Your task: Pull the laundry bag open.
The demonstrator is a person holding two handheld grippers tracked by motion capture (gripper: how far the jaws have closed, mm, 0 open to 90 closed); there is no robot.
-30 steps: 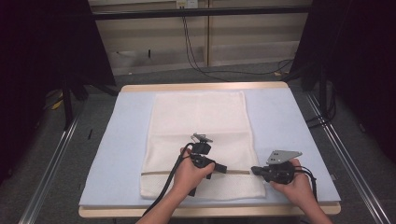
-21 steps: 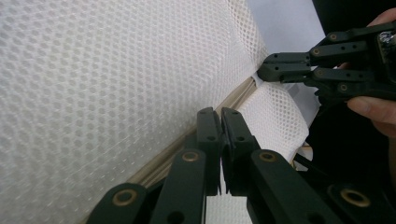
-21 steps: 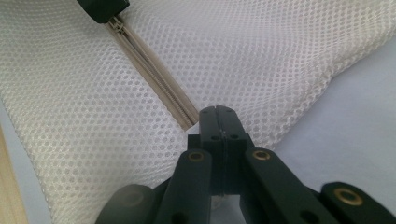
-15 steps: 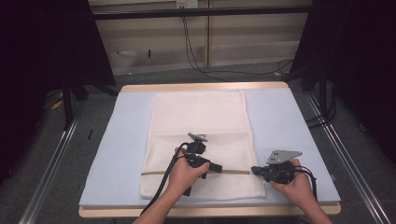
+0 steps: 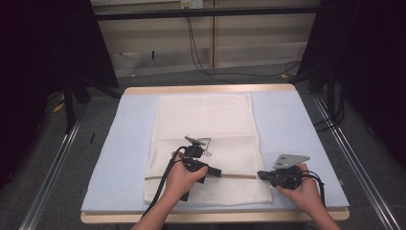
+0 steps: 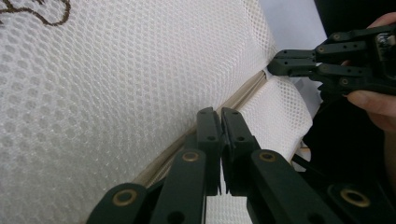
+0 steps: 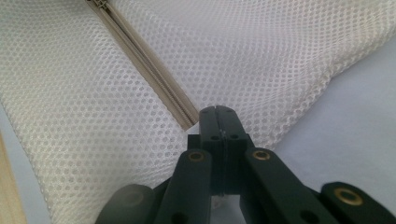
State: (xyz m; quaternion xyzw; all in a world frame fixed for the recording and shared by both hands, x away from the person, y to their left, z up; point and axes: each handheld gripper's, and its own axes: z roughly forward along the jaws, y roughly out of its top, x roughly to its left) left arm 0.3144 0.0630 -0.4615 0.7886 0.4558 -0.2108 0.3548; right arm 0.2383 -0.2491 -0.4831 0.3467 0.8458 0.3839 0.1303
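Table point(image 5: 119, 143): flat rectangle under a pale blue, matte cover, wooden edge showing at the near and far sides. Centre of the high view.

Mesh bag point(image 5: 206, 139): large cream rectangle of fine honeycomb netting, soft and limp, lying flat at centre frame and reaching into the lower half.

Zipper point(image 5: 239, 176): thin beige strip running across the bag low in the frame; woven tape with fine teeth.

Left gripper point(image 5: 216, 172): black, hard, jointed. Jaws together, pinched on the zipper line at lower centre.

Right gripper point(image 5: 261, 174): same build, grey three-cornered plate on top. Jaws together, clamped on the bag's mesh at the zipper's end, lower right.
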